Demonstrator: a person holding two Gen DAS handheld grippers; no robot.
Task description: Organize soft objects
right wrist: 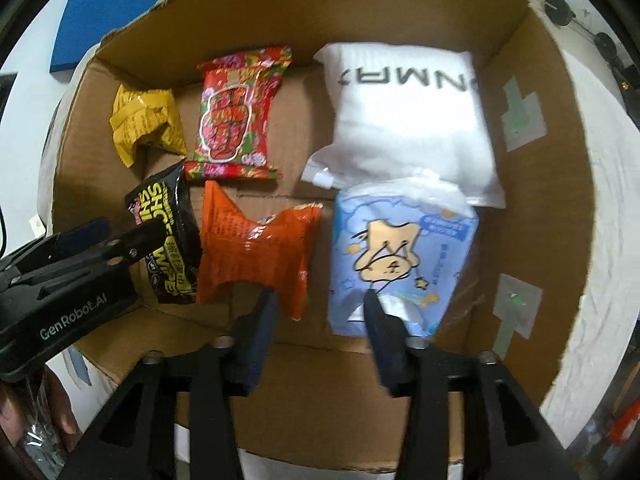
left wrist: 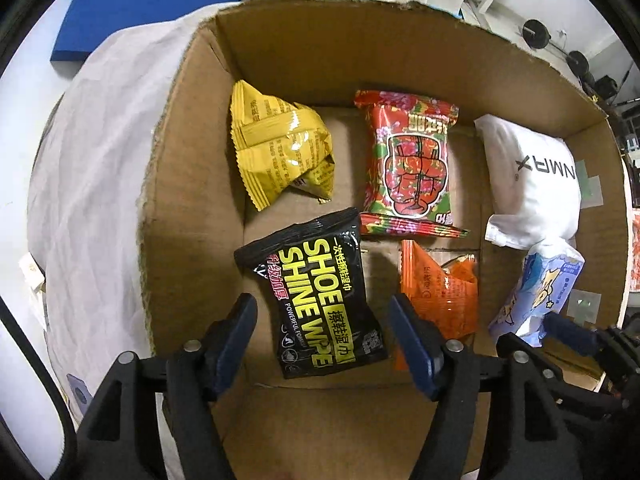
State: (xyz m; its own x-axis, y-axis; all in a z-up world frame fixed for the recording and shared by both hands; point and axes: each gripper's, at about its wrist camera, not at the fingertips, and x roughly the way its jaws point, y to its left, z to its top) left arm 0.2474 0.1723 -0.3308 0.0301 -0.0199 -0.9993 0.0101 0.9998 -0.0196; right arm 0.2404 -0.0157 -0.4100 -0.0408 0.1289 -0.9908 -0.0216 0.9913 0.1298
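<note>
An open cardboard box [left wrist: 320, 52] holds several soft packs. A black shoe-wipe packet [left wrist: 320, 280] lies flat on the box floor between the fingers of my left gripper [left wrist: 322, 316], which is open, with gaps on both sides. To its right are an orange packet [left wrist: 444, 292] and a blue tissue pack [right wrist: 400, 256]. My right gripper [right wrist: 320, 316] is open over the gap between those two; its right finger overlaps the tissue pack's lower left corner. At the back lie a yellow packet [left wrist: 276, 148], a red packet [left wrist: 412, 160] and a white pouch [right wrist: 412, 112].
The box stands on a crumpled white cloth [left wrist: 92, 160]. A blue board [left wrist: 140, 0] lies beyond it at the back left. Dumbbell weights [left wrist: 536, 32] sit on the floor at the far right. Box walls rise close around both grippers.
</note>
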